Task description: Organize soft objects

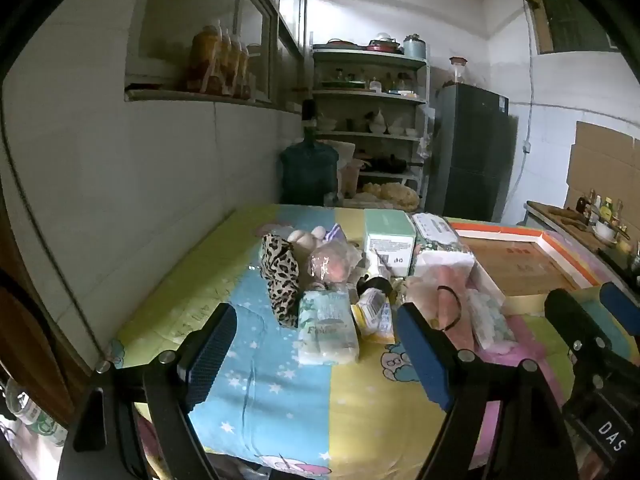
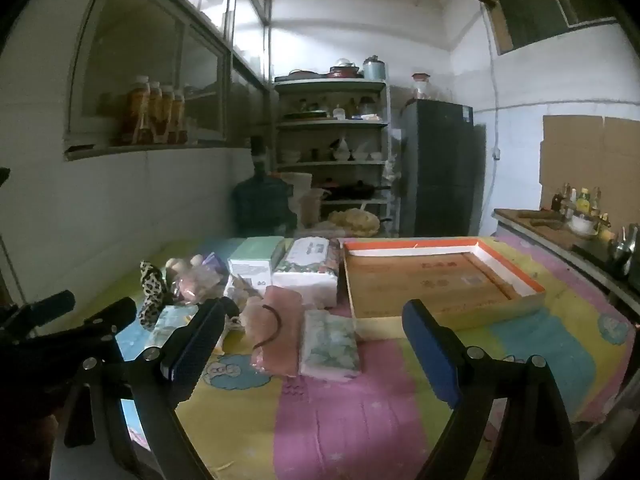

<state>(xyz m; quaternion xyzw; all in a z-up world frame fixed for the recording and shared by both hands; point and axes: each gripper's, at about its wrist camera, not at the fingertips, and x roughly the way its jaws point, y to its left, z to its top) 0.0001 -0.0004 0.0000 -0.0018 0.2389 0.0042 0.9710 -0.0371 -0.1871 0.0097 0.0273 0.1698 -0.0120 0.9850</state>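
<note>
Soft objects are all heaped in a messy cluster mid-table on the striped cartoon tablecloth: a leopard-print pouch, a bagged plush toy, a tissue pack lying flat at the front, a pink cloth bundle with a dark hair tie on it, and a floral tissue pack right beside that. The shallow cardboard tray with the orange rim sits empty just to the right of the pile, so I'm guessing that's where stuff goes. Left gripper and right gripper both hover short of the pile with jaws spread wide, nothing in them. My worry is how tightly everything's packed: going for one pack could easily drag a neighbour along or snag that loose hair tie. The plastic wrappers look slippery too, so a shallow pinch might just squirt a pack out. Also the two grippers are close, so they could bump.
</note>
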